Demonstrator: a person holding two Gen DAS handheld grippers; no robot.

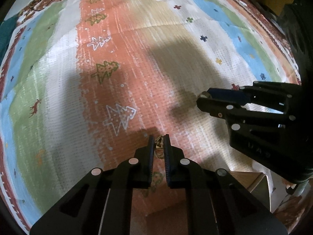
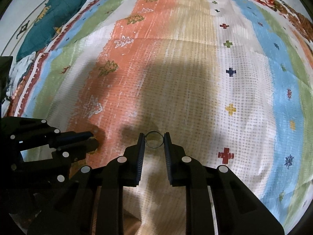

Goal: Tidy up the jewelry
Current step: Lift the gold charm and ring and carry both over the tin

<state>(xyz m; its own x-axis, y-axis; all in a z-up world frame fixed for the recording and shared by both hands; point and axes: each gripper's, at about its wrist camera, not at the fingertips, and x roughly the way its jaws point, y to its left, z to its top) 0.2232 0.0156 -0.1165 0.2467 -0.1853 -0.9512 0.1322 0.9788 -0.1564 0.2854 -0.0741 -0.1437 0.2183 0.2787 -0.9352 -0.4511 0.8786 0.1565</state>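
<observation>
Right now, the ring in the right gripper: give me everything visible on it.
The ring is a plain thin band, dark metal with a dull sheen, no stone visible. Its open hoop faces the right wrist camera. The right gripper is shut on it, one ribbed pad against each side near the fingertips. Behind it lies the patterned cloth; whether it touches the cloth is unclear. From the left wrist view, only an edge shows.

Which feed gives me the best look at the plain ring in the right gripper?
Right wrist view: the plain ring faces the camera as a full circle, pinched between the right gripper pads. The left wrist view shows only a small sliver of it at that gripper's tips, seen side-on.
</observation>
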